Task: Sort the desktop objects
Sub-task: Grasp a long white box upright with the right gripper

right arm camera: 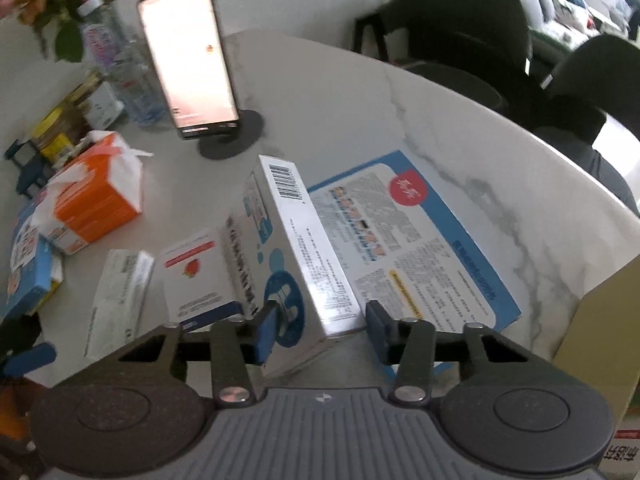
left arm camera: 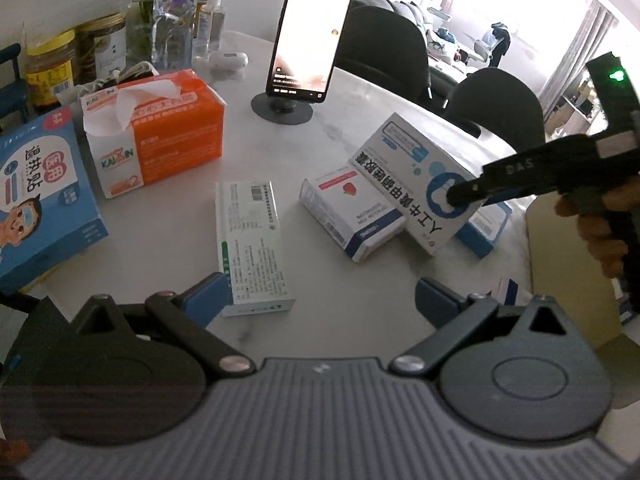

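The right gripper (right arm camera: 320, 330) is seen with its two blue pads on either side of a white and blue medicine box (right arm camera: 298, 256), which is tilted up on one long edge; the left pad appears to touch the box face, while a narrow gap is seen at the right pad, so a firm clamp cannot be confirmed. In the left wrist view the same box (left arm camera: 416, 178) is seen leaning over a second, smaller white box with a red mark (left arm camera: 352, 212), with the dark right gripper finger (left arm camera: 476, 192) laid across its printed face. Beneath the tilted box a flat blue-bordered pack (right arm camera: 420, 240) is seen lying on the white marble table (right arm camera: 460, 128). The left gripper (left arm camera: 320, 300) is held with its jaws wide apart and nothing between them, above a third small box, white with green print (left arm camera: 252, 248), which lies flat on the table. Three small medicine boxes are thus counted in the middle of the table. Further out, one orange tissue pack (left arm camera: 156, 132) and one blue fever-patch box (left arm camera: 40, 196) are seen at the left. One phone on a round stand (left arm camera: 308, 44) is placed at the back. Several jars and bottles (left arm camera: 80, 56) are grouped at the rear left, too crowded to be counted. Two dark chairs (left arm camera: 492, 100) are seen beyond the table edge.
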Motion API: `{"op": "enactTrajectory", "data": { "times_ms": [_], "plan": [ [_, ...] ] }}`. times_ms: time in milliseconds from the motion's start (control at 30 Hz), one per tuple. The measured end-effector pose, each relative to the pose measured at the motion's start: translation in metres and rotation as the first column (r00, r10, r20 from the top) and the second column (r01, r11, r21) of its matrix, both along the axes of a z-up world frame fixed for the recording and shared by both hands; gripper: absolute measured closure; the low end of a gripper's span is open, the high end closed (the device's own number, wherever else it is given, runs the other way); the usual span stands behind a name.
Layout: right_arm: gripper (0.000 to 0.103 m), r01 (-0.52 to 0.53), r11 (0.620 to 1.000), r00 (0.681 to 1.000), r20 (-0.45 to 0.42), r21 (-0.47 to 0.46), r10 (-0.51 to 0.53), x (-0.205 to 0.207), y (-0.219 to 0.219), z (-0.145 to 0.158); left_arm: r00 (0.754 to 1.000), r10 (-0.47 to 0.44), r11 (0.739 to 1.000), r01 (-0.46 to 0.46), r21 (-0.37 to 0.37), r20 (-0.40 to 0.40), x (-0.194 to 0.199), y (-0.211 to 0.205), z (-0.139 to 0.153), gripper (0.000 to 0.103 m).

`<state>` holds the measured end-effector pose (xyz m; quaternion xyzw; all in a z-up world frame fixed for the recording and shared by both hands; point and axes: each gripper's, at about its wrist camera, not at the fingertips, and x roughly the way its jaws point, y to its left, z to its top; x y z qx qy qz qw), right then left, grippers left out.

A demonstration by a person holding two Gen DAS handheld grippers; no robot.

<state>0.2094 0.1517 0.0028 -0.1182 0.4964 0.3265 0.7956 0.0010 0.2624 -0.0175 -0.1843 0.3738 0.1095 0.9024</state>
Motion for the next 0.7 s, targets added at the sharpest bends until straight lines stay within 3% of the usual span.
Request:
{"op": "enactTrajectory", "data": {
  "times_ms": [267, 400, 700],
  "plan": [
    [0.058, -0.077, 0.997, 0.997, 0.018, -0.007, 0.077, -0.019, 0.024, 0.009, 1.000, -0.010, 1.000, 0.010, 0.000, 0.002, -0.002, -0.001, 0.000, 0.002],
    [0.057, -0.067, 0.998, 0.998, -0.017, -0.010, 0.066, -0.018, 0.035, 0.001, 1.000, 0.000, 1.000, 0.000, 0.000, 0.005, -0.004, 0.002, 0.002, 0.002],
    [0.060, -0.057, 0.998, 0.998, -0.008, -0.009, 0.057, -0.018, 0.041, -0.013, 1.000, 0.001, 1.000, -0.001, -0.001, 0.002, -0.005, 0.003, 0.001, 0.002]
  ]
}}
